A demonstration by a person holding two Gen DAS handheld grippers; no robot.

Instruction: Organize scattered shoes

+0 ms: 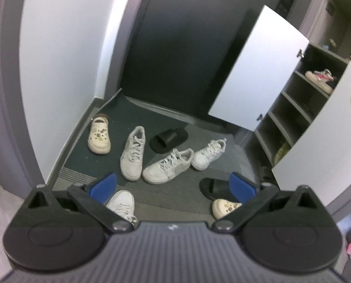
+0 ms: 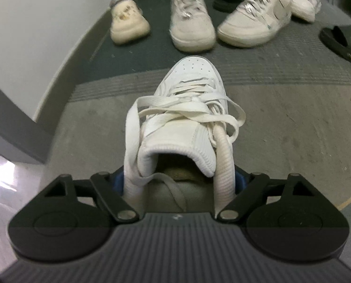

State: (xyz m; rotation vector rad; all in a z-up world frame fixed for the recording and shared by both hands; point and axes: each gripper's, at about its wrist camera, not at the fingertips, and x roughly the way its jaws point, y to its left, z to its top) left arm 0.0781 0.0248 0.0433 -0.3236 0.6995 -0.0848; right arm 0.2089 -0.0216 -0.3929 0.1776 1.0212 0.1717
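A white laced sneaker (image 2: 192, 87) lies on the grey floor with its toe pointing away from me. My right gripper (image 2: 179, 180) straddles its heel collar, and both blue pads (image 2: 119, 181) lie against the collar's sides, shut on it. The same sneaker (image 1: 122, 202) shows at the bottom of the left wrist view. My left gripper (image 1: 173, 186) hangs open above the floor with nothing between its fingers. On the dark mat (image 1: 119, 115) beyond lie three more white sneakers (image 1: 133, 155), a cream clog (image 1: 99, 136) and a black slide (image 1: 168, 139).
A second black slide (image 1: 213, 188) and a second cream clog (image 1: 225, 207) lie at the right. A shoe cabinet (image 1: 291, 108) stands at the right with its white door (image 1: 258, 70) swung open and a shoe (image 1: 320, 80) on an upper shelf. A white wall (image 1: 64, 47) borders the left.
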